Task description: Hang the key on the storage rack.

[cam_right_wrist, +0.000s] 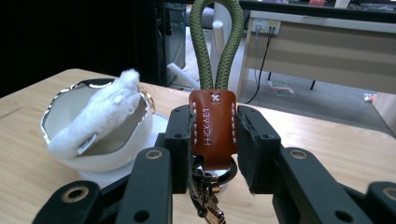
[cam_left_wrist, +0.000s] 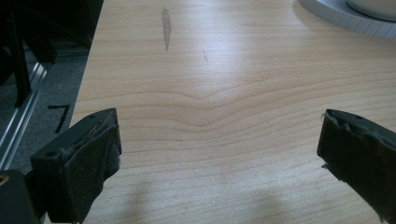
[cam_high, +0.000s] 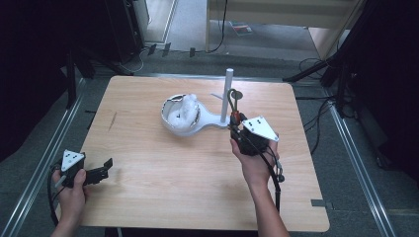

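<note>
A: Start left of the stand [cam_high: 228,96]. What's there?

B: The left gripper [cam_high: 91,173] rests well left of the stand, near the table [cam_high: 148,197] edge, fingers [cam_left_wrist: 79,163] released with nothing but bare wood between them.

A: And nearer the stand?

B: The bowl [cam_high: 180,116] sits on the stand's base, just left of the post, with a white fluffy piece [cam_right_wrist: 93,121] inside. The right gripper [cam_high: 236,129] is just in front of the post, fingers clenched on the keychain [cam_right_wrist: 212,128] by its brown leather tab.

A: How should this go?

B: I'd judge the green loop [cam_right_wrist: 217,42] needs to go over the stand's peg, so keep the tab upright and the loop open, and approach slowly.

A: Any view differences?

B: The right gripper view reveals the tab's stitching and the clasp [cam_right_wrist: 205,196] hanging below; the high view gives the post's spot relative to the gripper.
</note>
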`<state>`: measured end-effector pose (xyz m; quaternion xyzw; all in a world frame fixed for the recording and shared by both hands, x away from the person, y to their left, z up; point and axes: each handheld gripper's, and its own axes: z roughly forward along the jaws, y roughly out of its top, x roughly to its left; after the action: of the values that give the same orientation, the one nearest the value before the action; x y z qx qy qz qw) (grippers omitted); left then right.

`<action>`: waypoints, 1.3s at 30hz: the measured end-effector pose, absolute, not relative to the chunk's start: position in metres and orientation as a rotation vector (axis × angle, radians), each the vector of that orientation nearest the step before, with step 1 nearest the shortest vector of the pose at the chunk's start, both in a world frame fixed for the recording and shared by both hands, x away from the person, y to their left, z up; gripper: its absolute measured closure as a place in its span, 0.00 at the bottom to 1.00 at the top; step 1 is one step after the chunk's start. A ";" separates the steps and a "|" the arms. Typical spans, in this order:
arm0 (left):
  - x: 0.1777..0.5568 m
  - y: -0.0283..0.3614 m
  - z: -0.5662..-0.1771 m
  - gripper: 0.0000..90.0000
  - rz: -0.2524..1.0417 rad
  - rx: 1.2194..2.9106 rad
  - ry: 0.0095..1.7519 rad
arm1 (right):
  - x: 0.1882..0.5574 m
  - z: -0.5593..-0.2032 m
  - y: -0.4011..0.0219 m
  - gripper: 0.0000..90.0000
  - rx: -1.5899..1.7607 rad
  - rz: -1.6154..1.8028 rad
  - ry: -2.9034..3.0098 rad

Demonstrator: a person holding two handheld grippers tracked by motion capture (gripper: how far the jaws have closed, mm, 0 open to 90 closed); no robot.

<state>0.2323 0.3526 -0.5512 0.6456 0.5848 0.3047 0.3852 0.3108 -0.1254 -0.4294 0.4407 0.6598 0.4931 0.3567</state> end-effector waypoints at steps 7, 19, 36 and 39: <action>0.232 0.353 -0.551 0.00 0.775 1.647 1.487 | 0.322 -0.425 -0.120 0.76 1.162 1.254 1.703; 0.232 0.353 -0.551 0.00 0.773 1.644 1.489 | 0.339 -0.434 -0.110 0.76 1.190 1.211 1.747; 0.232 0.353 -0.551 0.00 0.774 1.648 1.488 | 0.353 -0.445 -0.107 0.75 1.226 1.183 1.779; 0.232 0.353 -0.551 0.00 0.773 1.648 1.489 | 0.354 -0.447 -0.106 0.75 1.227 1.173 1.786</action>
<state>0.2323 0.3528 -0.5512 0.6467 0.5843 0.3034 0.3850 0.3543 -0.1055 -0.4474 0.4698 0.6835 0.4491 0.3323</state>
